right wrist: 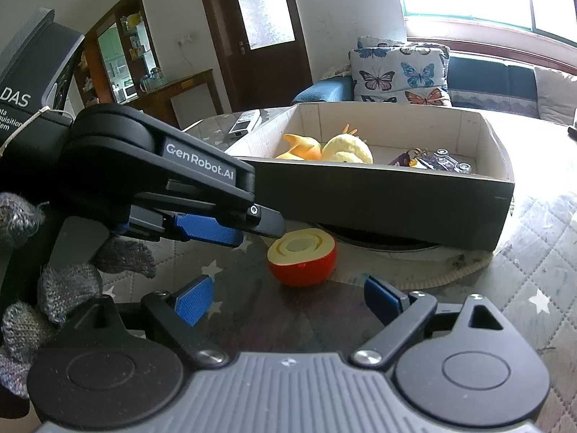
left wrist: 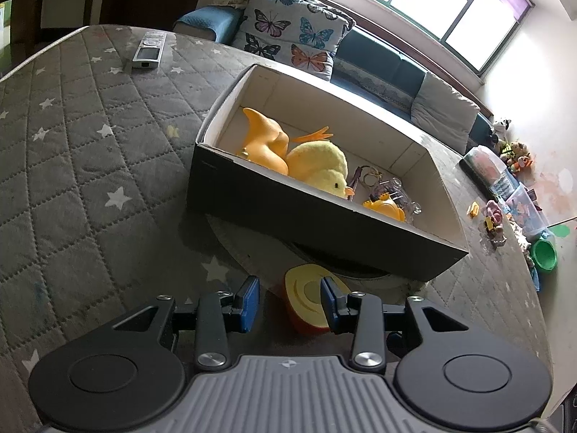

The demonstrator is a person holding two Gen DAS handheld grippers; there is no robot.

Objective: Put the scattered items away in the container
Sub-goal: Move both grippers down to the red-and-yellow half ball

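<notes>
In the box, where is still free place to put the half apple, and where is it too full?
Inside the box, the bare floor along the far wall behind the plush duck is free. The near side is crowded: orange toy, duck, then keyrings. The half apple lies outside, before the box.

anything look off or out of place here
One stray: a red toy apple half sits cut face up on the quilted table, just outside the box that already holds the other toys. The left gripper hangs open over it, not touching. Nothing looks spilled or broken.
</notes>
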